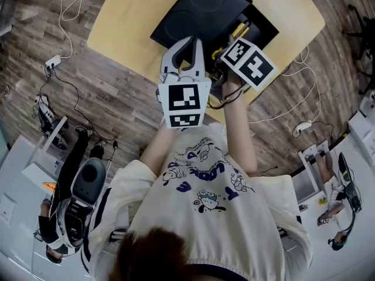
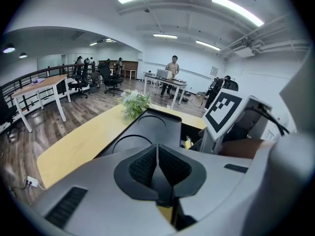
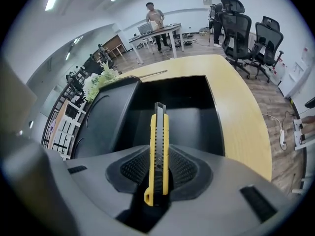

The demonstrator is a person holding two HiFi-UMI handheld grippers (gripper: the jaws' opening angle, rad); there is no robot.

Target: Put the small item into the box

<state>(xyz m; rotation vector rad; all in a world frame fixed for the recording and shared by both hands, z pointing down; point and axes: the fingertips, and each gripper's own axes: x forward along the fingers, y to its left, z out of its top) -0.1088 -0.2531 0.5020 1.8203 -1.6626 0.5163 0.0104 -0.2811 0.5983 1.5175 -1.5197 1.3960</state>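
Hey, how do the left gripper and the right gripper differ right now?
The right gripper's jaws clamp a yellow utility knife; the left gripper's jaws are shut together on nothing. The right gripper points into the open black box; the left gripper faces its lid. Both are held over the yellow table.
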